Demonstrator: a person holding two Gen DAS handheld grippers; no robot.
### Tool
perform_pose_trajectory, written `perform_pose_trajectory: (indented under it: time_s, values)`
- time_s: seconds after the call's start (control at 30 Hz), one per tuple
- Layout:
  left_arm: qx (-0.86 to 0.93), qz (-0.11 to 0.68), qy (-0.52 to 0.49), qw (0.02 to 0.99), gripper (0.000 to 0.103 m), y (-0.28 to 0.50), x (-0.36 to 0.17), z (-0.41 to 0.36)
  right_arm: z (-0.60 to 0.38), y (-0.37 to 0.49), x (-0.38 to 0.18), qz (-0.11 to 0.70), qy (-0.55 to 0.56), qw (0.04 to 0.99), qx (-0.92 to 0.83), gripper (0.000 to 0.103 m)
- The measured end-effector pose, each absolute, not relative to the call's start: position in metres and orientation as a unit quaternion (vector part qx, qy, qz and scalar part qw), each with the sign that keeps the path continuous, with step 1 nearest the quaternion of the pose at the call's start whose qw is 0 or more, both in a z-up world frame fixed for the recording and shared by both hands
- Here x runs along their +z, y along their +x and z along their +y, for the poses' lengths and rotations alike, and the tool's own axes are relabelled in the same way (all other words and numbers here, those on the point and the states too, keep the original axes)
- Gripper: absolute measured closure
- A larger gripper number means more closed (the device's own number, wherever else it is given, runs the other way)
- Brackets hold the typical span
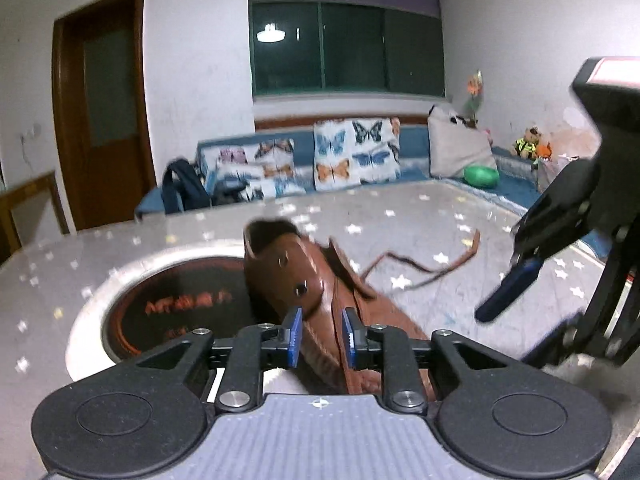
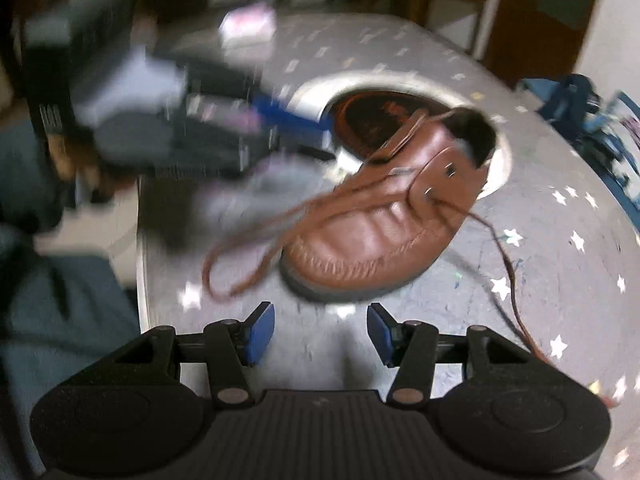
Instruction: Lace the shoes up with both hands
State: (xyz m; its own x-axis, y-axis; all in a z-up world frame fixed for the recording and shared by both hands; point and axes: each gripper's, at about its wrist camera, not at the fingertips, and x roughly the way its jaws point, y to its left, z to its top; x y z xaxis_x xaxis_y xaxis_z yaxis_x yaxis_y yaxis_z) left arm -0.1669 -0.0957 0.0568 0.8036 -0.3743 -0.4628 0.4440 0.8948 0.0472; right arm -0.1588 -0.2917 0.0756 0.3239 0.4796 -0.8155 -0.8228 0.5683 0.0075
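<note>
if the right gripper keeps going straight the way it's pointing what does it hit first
Probably the toe of the brown shoe, just ahead of the open, empty right gripper; the blur hides depth, so it may meet the table first.

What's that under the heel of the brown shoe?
The brown shoe rests its heel over a round dark inset with orange writing, ringed in metal, set in the starry table. The shoe hides part of it.

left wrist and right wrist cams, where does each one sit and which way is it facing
Left wrist: on the left gripper, facing the sofa and window; brown shoe between its pads, right gripper at right.
Right wrist: on the right gripper, angled down at the table; shoe ahead, blurred left gripper upper left.
Shared: shoe, lace, table.
</note>
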Motion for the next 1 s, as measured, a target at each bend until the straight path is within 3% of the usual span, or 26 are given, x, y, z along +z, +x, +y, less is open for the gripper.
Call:
perform_pose_trajectory:
  time_s: [0.13, 0.2, 0.27, 0.33, 0.63, 0.73, 0.8, 0.9, 1.0]
  values:
    - [-0.210, 0.234, 0.053, 0.948, 0.078, -0.170, 0.060, -0.081, -0.299, -0.159, 0.084, 0.361, -0.139, 0.830, 0.401, 0.053]
    - [-0.208, 0.241, 0.039, 0.947, 0.066, -0.171, 0.059, -0.072, -0.301, -0.157, 0.086, 0.344, -0.104, 0.847, 0.392, 0.055]
    - [-0.207, 0.249, 0.037, 0.945, 0.061, -0.173, 0.056, -0.068, -0.299, -0.153, 0.085, 0.329, -0.072, 0.862, 0.378, 0.060]
    - [-0.210, 0.258, 0.037, 0.942, 0.061, -0.176, 0.053, -0.066, -0.294, -0.147, 0.081, 0.320, -0.044, 0.873, 0.366, 0.069]
    - [-0.261, 0.320, 0.005, 0.911, 0.061, -0.178, 0.029, -0.069, -0.269, -0.120, 0.056, 0.335, -0.007, 0.885, 0.322, 0.078]
    - [-0.267, 0.331, 0.015, 0.905, 0.065, -0.179, 0.025, -0.077, -0.263, -0.118, 0.050, 0.338, -0.016, 0.887, 0.315, 0.080]
    - [-0.272, 0.330, 0.021, 0.904, 0.080, -0.183, 0.026, -0.079, -0.261, -0.122, 0.050, 0.333, -0.029, 0.889, 0.313, 0.081]
    - [-0.287, 0.323, 0.024, 0.901, 0.087, -0.190, 0.031, -0.083, -0.256, -0.128, 0.053, 0.328, -0.045, 0.890, 0.314, 0.081]
    - [-0.303, 0.306, 0.044, 0.901, 0.088, -0.199, 0.036, -0.094, -0.251, -0.128, 0.052, 0.336, -0.051, 0.887, 0.311, 0.082]
